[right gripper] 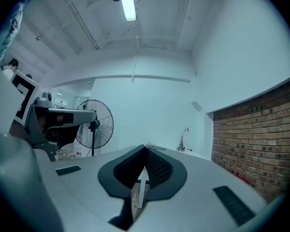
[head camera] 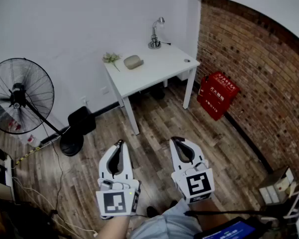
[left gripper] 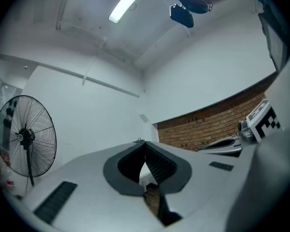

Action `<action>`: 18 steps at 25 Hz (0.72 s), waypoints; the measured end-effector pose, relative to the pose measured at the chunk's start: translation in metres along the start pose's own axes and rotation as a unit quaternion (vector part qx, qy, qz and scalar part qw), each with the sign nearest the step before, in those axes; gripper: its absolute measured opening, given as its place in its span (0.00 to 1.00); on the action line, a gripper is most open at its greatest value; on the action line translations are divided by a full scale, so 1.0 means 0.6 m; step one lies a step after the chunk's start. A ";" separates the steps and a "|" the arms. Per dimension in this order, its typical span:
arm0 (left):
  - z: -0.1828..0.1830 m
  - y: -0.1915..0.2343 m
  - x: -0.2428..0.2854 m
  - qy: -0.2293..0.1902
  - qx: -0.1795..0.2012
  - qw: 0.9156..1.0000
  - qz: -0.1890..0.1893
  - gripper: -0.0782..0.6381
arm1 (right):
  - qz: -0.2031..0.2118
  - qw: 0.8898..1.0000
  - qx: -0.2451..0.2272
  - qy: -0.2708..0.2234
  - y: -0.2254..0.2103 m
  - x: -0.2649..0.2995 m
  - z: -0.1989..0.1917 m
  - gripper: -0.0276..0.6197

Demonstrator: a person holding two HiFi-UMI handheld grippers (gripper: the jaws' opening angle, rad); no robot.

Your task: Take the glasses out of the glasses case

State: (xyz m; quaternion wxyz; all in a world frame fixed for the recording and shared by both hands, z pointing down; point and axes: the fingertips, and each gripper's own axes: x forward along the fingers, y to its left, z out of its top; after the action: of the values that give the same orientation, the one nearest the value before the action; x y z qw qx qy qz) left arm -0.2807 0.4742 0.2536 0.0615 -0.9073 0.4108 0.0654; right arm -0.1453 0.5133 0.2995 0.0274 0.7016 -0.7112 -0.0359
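The brick wall (head camera: 258, 78) runs well off the outer side of the right jaws, and a standing fan (head camera: 20, 96) stands well off the outer side of the left jaws. Between them, well ahead of both pairs of jaws, is the white counter (head camera: 159, 71).

The left gripper (head camera: 120, 143) and the right gripper (head camera: 175, 139) hang side by side over the wooden floor (head camera: 154, 123). Each has its jaws pressed together at the tips, with nothing between them.

The glasses case (head camera: 133, 61) lies on the counter, well ahead of the left jaws. A small plant (head camera: 111, 58) is just beside it, and a desk lamp (head camera: 155, 34) stands further back. The case looks closed, and no glasses show.

The step in hand seems to be the approach. It would go best with both grippers carried level up to the counter and their jaws spread before they arrive. One pair can then settle on the case's base to steady it while the other works at the lid's edge. The rounded shell may well slide if pushed, so the holding pair should close first. The left jaws should keep clear of the plant.
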 end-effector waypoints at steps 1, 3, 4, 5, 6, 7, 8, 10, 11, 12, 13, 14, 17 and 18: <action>0.000 -0.002 0.001 -0.001 0.000 1.000 -0.001 0.12 | 0.000 1.000 -0.003 0.002 -0.002 -0.001 -0.005 0.07; -0.001 -0.004 0.001 -0.002 -0.001 1.000 -0.003 0.12 | 0.000 1.000 -0.006 0.005 -0.004 -0.003 -0.012 0.07; -0.002 -0.005 0.000 -0.001 -0.001 1.000 -0.003 0.12 | 0.000 1.000 -0.006 0.006 -0.005 -0.004 -0.015 0.07; -0.003 -0.007 -0.001 0.001 -0.001 1.000 -0.002 0.12 | 0.000 1.000 -0.005 0.007 -0.006 -0.006 -0.016 0.07; -0.005 -0.008 -0.001 0.003 -0.001 1.000 -0.002 0.12 | 0.000 1.000 -0.004 0.008 -0.007 -0.007 -0.018 0.07; -0.006 -0.010 -0.001 0.004 -0.001 1.000 -0.002 0.12 | 0.000 1.000 -0.003 0.008 -0.009 -0.008 -0.019 0.07; -0.006 -0.012 -0.001 0.004 0.000 1.000 -0.002 0.12 | 0.001 1.000 -0.001 0.009 -0.010 -0.009 -0.019 0.07; -0.004 -0.016 0.001 0.004 0.001 1.000 -0.002 0.12 | -0.001 1.000 0.000 0.008 -0.014 -0.010 -0.018 0.07; -0.003 -0.018 0.002 0.004 0.001 1.000 -0.002 0.12 | -0.004 1.000 0.002 0.005 -0.018 -0.011 -0.016 0.07; -0.003 -0.019 0.003 0.004 0.002 1.000 -0.001 0.12 | -0.008 1.000 0.005 0.001 -0.023 -0.012 -0.013 0.07; -0.002 -0.021 0.004 0.004 0.002 1.000 0.001 0.12 | -0.011 1.000 0.010 -0.003 -0.028 -0.012 -0.010 0.08; -0.002 -0.022 0.005 0.004 0.003 1.000 0.002 0.12 | -0.009 1.000 0.014 -0.005 -0.032 -0.012 -0.008 0.24; -0.001 -0.035 0.007 0.004 0.005 1.000 0.007 0.12 | -0.002 1.000 0.010 -0.004 -0.045 -0.016 -0.011 0.36; -0.001 -0.040 0.007 0.004 0.006 1.000 0.008 0.12 | -0.003 1.000 0.008 -0.003 -0.051 -0.018 -0.013 0.36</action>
State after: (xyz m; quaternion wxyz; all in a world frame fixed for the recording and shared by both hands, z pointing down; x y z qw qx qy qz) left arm -0.2596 0.4867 0.2548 0.0643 -0.9039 0.4187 0.0599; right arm -0.1139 0.5236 0.3047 0.0195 0.7036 -0.7095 -0.0330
